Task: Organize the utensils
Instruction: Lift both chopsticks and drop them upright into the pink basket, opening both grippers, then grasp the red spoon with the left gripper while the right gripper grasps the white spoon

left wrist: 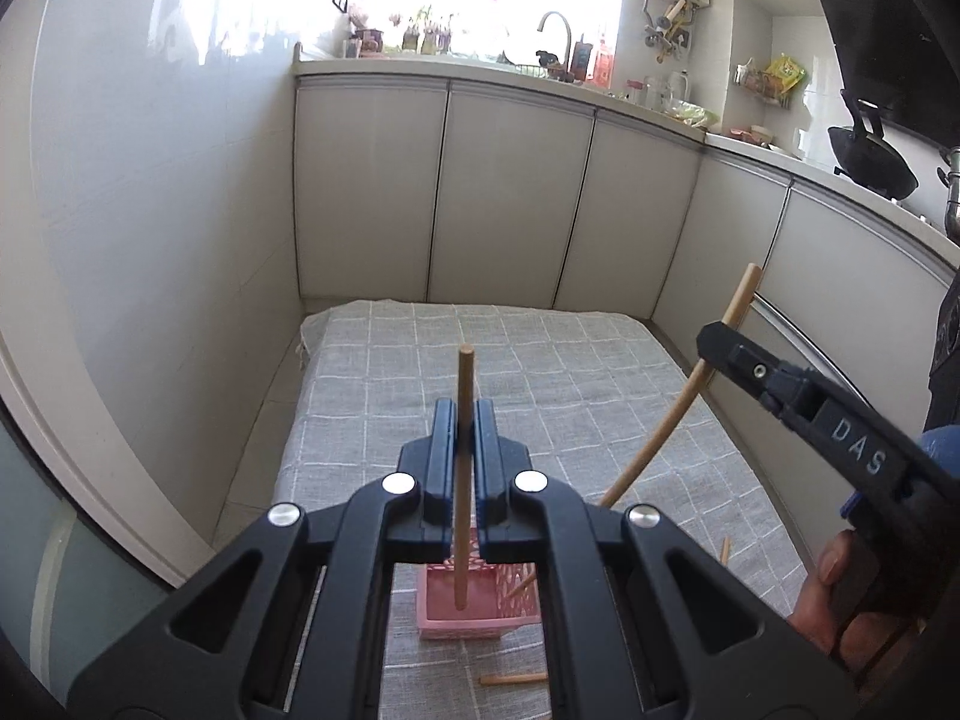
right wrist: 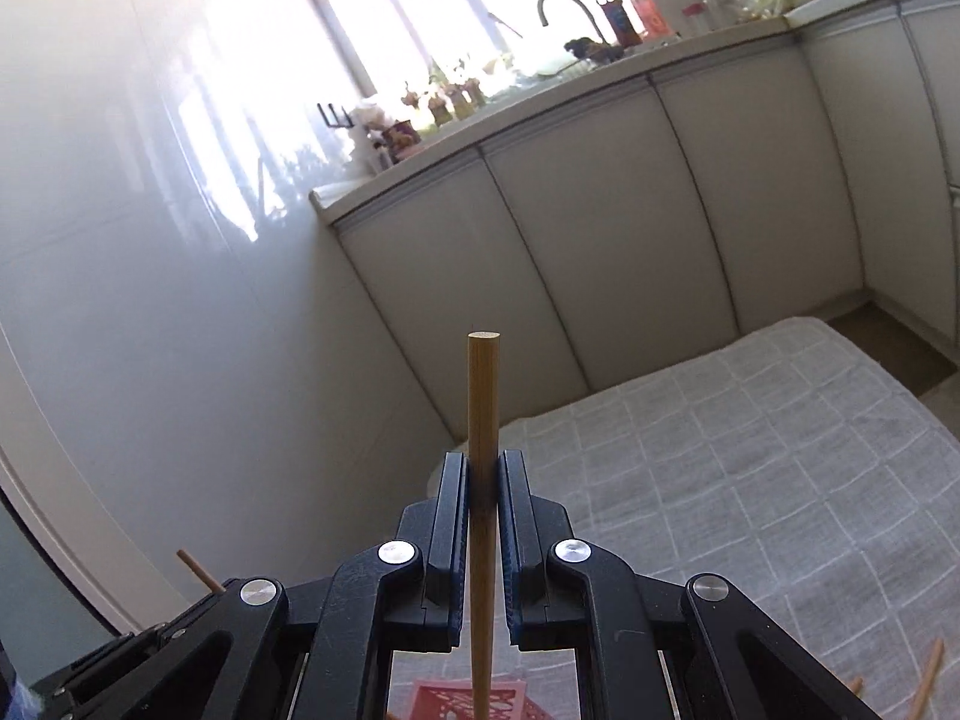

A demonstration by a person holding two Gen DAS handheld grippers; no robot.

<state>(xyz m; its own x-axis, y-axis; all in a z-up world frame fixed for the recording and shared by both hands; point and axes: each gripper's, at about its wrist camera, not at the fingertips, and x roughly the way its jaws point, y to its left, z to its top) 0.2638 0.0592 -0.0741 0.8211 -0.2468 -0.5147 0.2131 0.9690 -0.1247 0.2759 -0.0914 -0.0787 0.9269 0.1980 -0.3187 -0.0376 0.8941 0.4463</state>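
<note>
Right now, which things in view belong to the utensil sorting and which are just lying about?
Job:
left tongs gripping a chopstick
right tongs gripping another chopstick
pink basket
loose chopsticks on the cloth

Lying about:
wok
faucet
countertop bottles

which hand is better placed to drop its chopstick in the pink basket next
Left, probably. The left gripper holds its chopstick upright with the tip right over the pink basket. The right gripper carries its chopstick tilted, off to the side.
</note>
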